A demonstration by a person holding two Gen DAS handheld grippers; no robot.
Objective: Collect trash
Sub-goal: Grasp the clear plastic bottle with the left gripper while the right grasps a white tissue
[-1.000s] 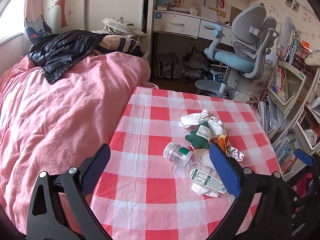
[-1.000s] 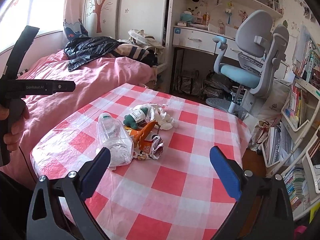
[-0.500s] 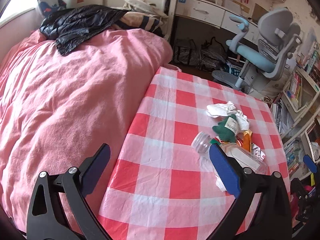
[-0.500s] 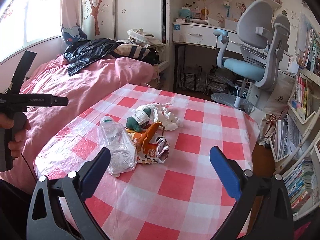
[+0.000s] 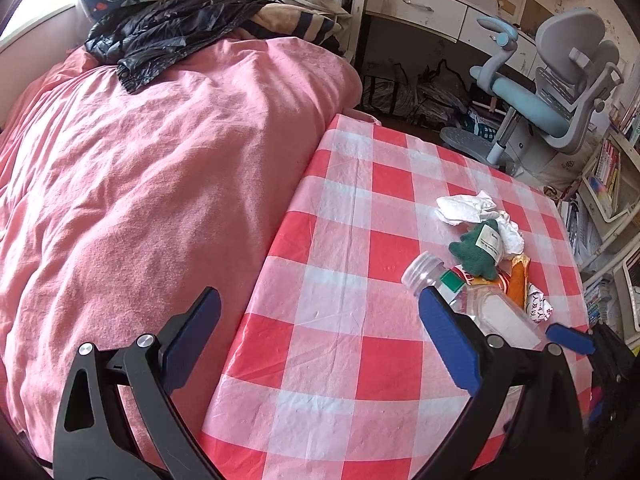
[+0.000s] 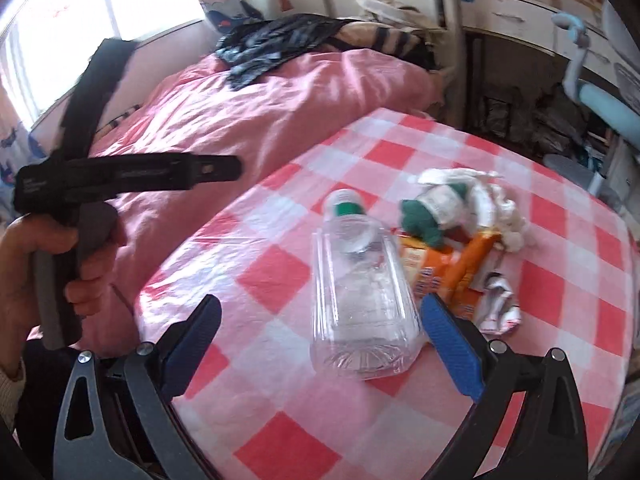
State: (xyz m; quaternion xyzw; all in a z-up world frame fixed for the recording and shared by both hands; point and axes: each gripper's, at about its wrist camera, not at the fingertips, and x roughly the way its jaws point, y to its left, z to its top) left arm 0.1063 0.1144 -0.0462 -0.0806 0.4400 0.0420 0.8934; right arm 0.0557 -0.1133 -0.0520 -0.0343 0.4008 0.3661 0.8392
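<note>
right gripper (image 6: 320, 334) wide, empty | bottle (image 6: 360, 300) between its fingers | left gripper (image 5: 320, 334) wide, empty | risk: smooth bottle squirts out, rolls off

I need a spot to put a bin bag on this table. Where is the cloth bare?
Bare: the table's side along the bed, and the near edge in front of the bottle. Crowded: the far-right part, where bottle, green toy, tissue and orange wrapper bunch together.
</note>
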